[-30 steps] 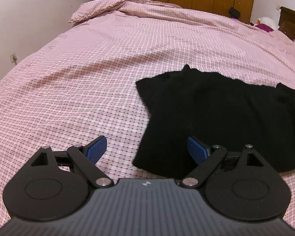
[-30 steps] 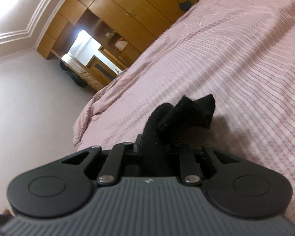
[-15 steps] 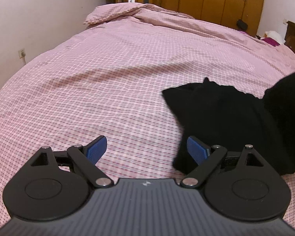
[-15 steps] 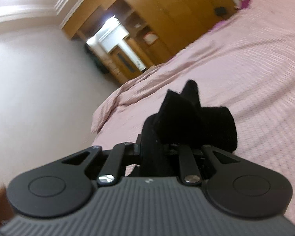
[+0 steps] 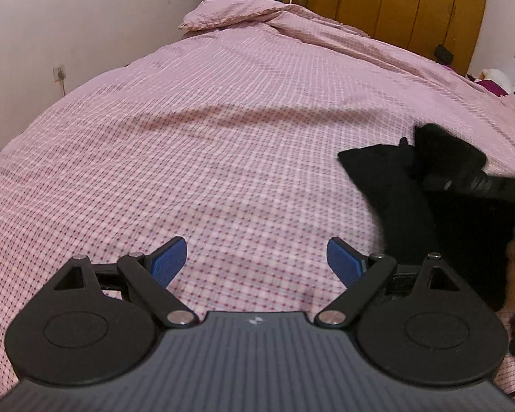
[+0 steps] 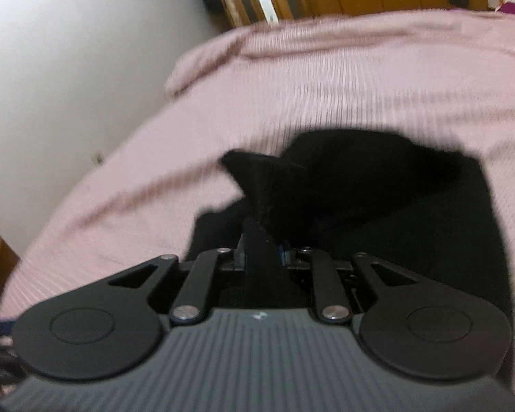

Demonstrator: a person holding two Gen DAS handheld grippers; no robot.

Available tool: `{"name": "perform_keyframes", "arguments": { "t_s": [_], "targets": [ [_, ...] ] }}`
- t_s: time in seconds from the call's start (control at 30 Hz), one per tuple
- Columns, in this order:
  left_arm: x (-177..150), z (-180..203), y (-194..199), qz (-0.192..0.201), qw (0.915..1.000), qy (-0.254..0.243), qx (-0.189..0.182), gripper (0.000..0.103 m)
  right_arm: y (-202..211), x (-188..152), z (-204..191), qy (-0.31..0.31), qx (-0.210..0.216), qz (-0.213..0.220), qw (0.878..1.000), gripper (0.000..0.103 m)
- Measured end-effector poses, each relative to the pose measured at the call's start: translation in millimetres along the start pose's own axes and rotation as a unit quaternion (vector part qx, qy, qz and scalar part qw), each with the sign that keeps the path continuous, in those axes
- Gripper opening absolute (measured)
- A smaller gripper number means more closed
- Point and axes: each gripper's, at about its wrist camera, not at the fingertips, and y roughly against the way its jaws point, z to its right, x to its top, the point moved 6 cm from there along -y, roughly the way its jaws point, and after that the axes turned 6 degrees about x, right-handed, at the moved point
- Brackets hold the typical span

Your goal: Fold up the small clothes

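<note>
Mid-fold, one flap in the air.
My right gripper (image 6: 262, 252) clamps the black garment (image 6: 377, 185); left gripper (image 5: 255, 259) spread, idle, cloth at its three o'clock. Folding unfinished.

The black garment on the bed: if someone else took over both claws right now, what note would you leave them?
Left claw: open, holding nothing, over bare pink checked bedspread, with the black garment off to its right.
Right claw: shut on a pinched edge of the black garment, carrying that edge over the rest of the cloth lying on the bed.
Done: one edge is gripped and lifted, so a fold is under way.
Left: lay the held edge down, release it, then make whatever folds remain. The right view is blurred, so how neatly the layers line up is unclear.
</note>
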Motion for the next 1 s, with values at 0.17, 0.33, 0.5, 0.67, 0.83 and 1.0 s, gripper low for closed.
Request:
{"name": "perform_keyframes", "arguments": {
  "t_s": [0.17,0.33,0.5,0.67,0.83,1.0],
  "targets": [
    [-1.9,-11.0,-2.8,0.0,1.0,0.002,0.002,0.092,6.9,6.6,-8.7,0.011,-0.006,0.019,1.0,0.018],
    [1.1,-19.4,-3.3,0.005,0.9999,0.014,0.002,0.092,20.7,23.0,-41.9,0.082,-0.017,0.037,0.996,0.018],
    [1.8,-21.9,-2.4,0.004,0.9998,0.018,0.004,0.092,-9.4,-9.4,-64.4,0.127,-0.006,-0.014,0.992,0.019],
    [5.4,-17.2,3.3,0.013,0.9999,0.01,0.002,0.092,4.4,-11.1,-69.5,0.115,0.008,-0.012,0.993,0.035],
    [15.0,-5.9,11.9,0.027,0.9996,0.009,-0.006,0.092,48.2,-12.1,-78.2,0.087,0.086,-0.013,0.992,0.041],
    [24.8,18.1,27.0,0.044,0.9981,0.006,-0.043,0.092,84.1,-18.9,-62.6,0.049,0.096,0.006,0.994,0.04]
  ]
}}
